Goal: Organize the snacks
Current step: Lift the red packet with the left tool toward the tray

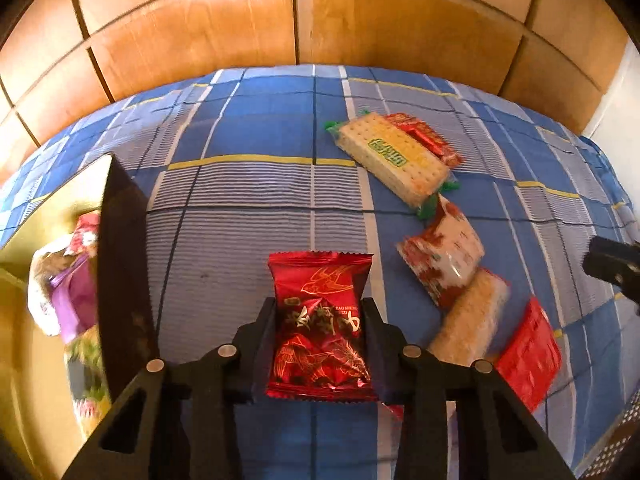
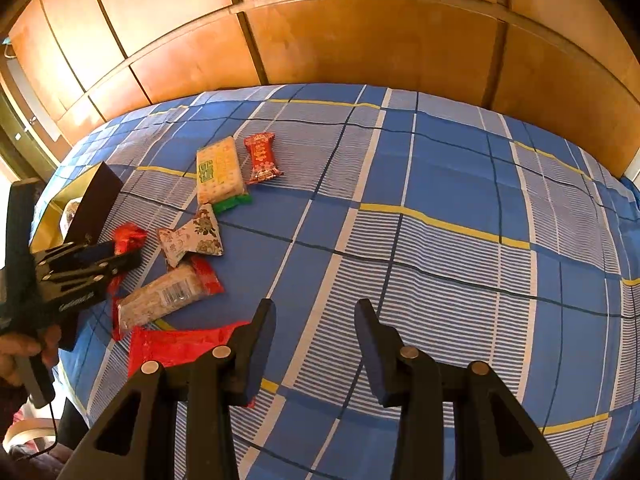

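Note:
My left gripper (image 1: 318, 320) is shut on a dark red foil snack packet (image 1: 320, 328) and holds it above the blue plaid cloth (image 1: 256, 200). It also shows in the right wrist view (image 2: 120, 258), with the red packet (image 2: 128, 238) in it. A gold-lined box (image 1: 24, 320) with a dark flap (image 1: 122, 264) lies at the left and holds several snacks (image 1: 72, 300). On the cloth lie a cracker pack (image 1: 394, 158), a small red packet (image 1: 424, 138), a red-and-white floral packet (image 1: 444, 264), a beige bar (image 1: 470, 320) and a flat red packet (image 1: 528, 352). My right gripper (image 2: 316, 320) is open and empty above the cloth.
Wooden panelled wardrobe doors (image 1: 304, 20) stand behind the bed. In the right wrist view the cracker pack (image 2: 219, 170), small red packet (image 2: 261, 158), floral packet (image 2: 192, 240), beige bar (image 2: 164, 296) and flat red packet (image 2: 180, 346) lie left of my right gripper. The box flap (image 2: 94, 204) is at far left.

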`<state>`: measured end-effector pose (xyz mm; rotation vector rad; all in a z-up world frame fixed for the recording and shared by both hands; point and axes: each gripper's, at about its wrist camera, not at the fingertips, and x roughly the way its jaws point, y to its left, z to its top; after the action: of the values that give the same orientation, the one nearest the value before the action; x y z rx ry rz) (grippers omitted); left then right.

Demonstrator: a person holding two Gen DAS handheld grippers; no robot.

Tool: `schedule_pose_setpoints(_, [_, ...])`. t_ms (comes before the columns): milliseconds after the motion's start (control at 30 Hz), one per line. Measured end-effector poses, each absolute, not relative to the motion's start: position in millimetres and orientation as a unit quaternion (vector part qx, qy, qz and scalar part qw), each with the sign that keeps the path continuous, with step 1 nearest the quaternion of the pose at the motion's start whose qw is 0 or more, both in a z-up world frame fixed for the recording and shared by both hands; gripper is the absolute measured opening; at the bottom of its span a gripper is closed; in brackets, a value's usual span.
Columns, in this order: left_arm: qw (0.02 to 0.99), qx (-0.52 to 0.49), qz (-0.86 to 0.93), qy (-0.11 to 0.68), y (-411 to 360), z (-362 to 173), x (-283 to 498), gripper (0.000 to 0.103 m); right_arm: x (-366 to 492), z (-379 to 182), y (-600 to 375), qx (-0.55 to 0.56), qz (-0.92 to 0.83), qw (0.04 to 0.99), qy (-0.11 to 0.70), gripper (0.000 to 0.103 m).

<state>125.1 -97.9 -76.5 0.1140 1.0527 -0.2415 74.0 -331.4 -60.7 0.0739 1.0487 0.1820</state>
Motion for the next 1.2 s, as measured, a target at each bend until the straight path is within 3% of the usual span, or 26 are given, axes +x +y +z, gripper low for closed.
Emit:
schedule_pose_setpoints(200, [0.872,0.08,-0.126,0.466,-100.3,-61.6,81.5,0.041,74.7,-66.2,-330.9,0.035,0.087,0.855,0.51,0.041])
schedule_pose_setpoints(533, [0.859,0.101,-0.166,0.474,-107.3,-70.8,28.3,0.041,72.9,-73.7,-325.3,0.037,0.103,0.843,0.526,0.041])
schedule_pose_setpoints(1067, [0.858,0.08,-0.169,0.478,-93.4,-91.0,11.9,0.042,33.7,-77.3,-271.4,0.098,0.322,0.744,0.577,0.041])
schedule_pose_setpoints(1133, [0.86,0.081,-0.169,0.475,-93.1,-91.0,11.1,0.042,27.2,-87.6,-263.1,0.109,0.32,0.731,0.593,0.047])
schedule_pose_setpoints(1200, [0.861,0.079,-0.17,0.473,-92.7,-91.1,10.6,0.042,28.0,-97.9,-262.3,0.112,0.285,0.737,0.603,0.064])
